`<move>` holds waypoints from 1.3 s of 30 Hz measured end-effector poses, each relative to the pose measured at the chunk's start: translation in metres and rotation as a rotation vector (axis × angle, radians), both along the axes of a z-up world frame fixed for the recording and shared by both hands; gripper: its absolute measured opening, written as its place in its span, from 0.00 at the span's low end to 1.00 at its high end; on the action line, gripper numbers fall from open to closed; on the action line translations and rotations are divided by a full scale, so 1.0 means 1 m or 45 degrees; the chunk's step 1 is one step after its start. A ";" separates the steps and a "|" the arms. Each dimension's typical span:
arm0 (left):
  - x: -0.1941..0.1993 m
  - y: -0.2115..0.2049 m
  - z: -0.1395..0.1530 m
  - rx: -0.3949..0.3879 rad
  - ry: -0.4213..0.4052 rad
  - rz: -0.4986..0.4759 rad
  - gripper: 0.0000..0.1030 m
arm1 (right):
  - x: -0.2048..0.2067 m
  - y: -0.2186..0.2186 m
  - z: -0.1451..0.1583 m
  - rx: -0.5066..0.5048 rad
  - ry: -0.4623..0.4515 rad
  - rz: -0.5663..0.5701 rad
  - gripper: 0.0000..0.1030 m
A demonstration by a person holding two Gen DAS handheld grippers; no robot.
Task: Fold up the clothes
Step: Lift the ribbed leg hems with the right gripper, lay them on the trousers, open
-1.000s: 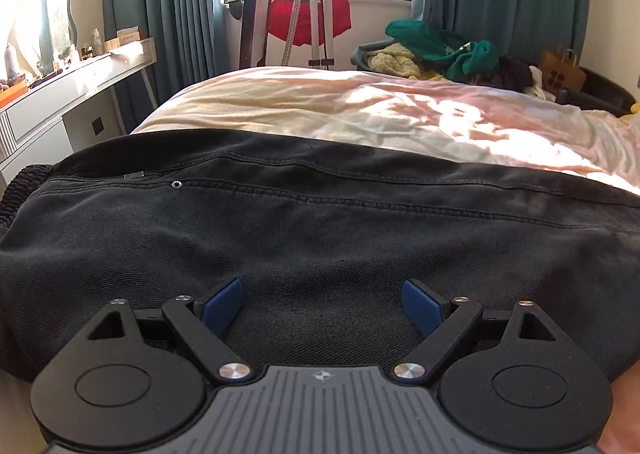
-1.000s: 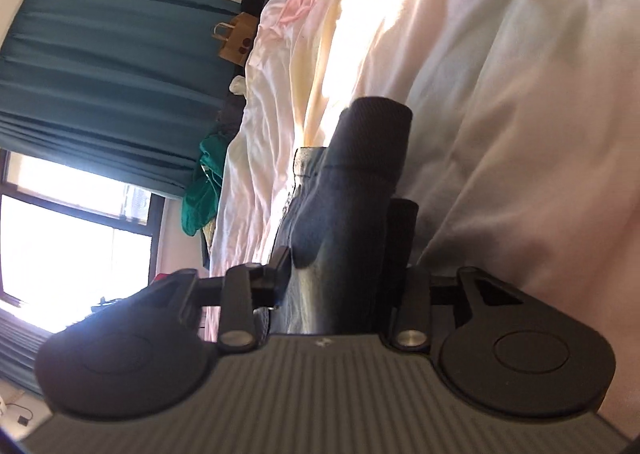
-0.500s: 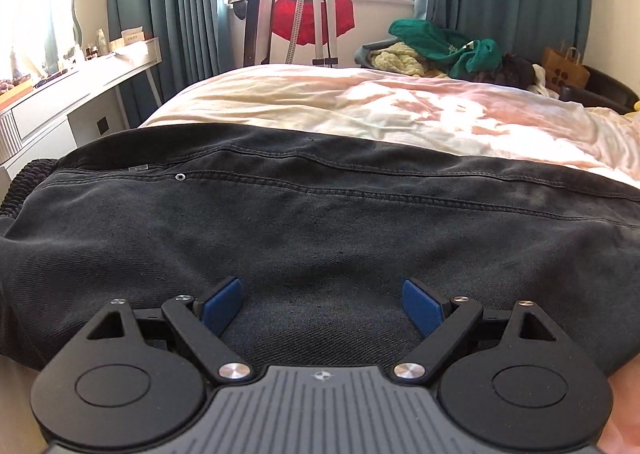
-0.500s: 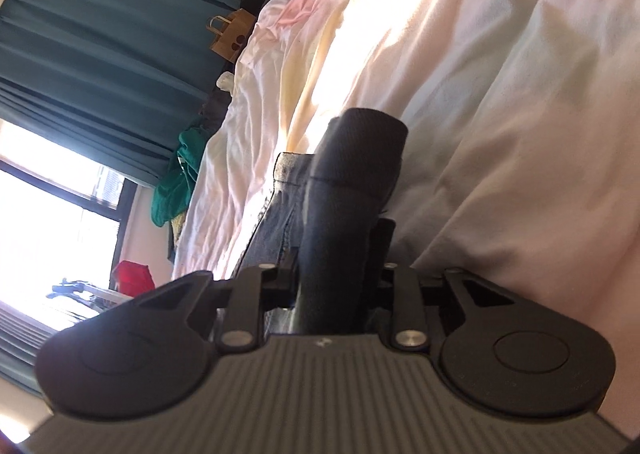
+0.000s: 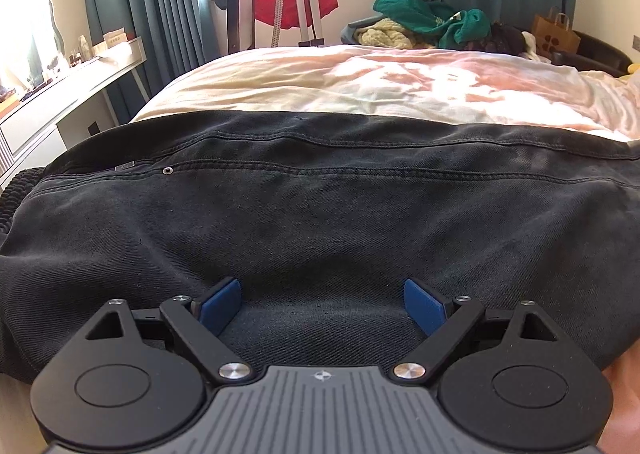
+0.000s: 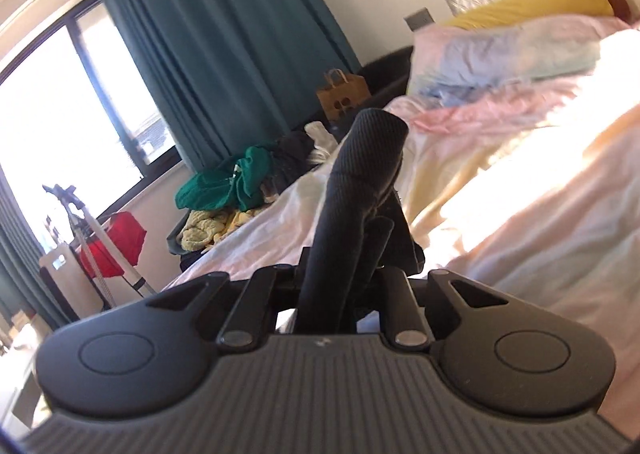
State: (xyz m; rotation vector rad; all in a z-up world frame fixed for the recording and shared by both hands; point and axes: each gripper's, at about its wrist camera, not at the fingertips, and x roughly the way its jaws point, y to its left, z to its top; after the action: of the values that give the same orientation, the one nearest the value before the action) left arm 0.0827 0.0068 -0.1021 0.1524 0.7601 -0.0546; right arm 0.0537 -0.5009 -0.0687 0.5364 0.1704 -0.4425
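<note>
My right claw (image 6: 340, 286) has swung up and rolled over since a second ago. Back then it lay tipped on its side with its jaws wide around the cuff (image 6: 374, 158). Now it sits level, and its two fingers pinch tight on that dark ribbed cuff, which sticks up between them. Behind it I can now see the curtain (image 6: 224, 54), the window and the pillows (image 6: 504, 54) the right way up.

My left claw (image 5: 322, 304) has not moved. Its blue pads (image 5: 220, 304) stand wide apart and hold nothing. They rest low over the jacket (image 5: 320, 214), which lies spread flat across the near side of the bed (image 5: 360, 82).

So I think the first fold has begun. I have one end of the jacket off the bed, and the rest is lying down. Next I would carry the cuff over the flat part. The cloth is thick, so it could slip out or drag the whole jacket along.
</note>
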 end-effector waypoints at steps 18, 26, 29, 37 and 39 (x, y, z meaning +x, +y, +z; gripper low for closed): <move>-0.011 0.039 0.050 -0.279 -0.098 0.112 0.88 | 0.027 0.266 0.004 -0.814 0.212 0.681 0.16; -0.017 0.049 0.063 -0.293 -0.162 0.117 0.88 | 0.018 0.337 -0.058 -0.967 0.419 0.767 0.17; -0.017 0.054 0.066 -0.325 -0.173 0.116 0.88 | 0.019 0.339 -0.045 -0.934 0.363 0.734 0.17; -0.015 0.066 0.073 -0.402 -0.198 0.143 0.88 | 0.006 0.400 -0.041 -0.951 0.272 0.959 0.17; -0.015 0.066 0.071 -0.401 -0.193 0.142 0.88 | 0.006 0.406 -0.053 -0.949 0.310 0.978 0.18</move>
State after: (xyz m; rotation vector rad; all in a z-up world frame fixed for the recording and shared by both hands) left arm 0.0672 0.0730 -0.0312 -0.1835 0.5986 -0.0555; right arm 0.0599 -0.0946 -0.1220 -0.3312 0.4027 0.1970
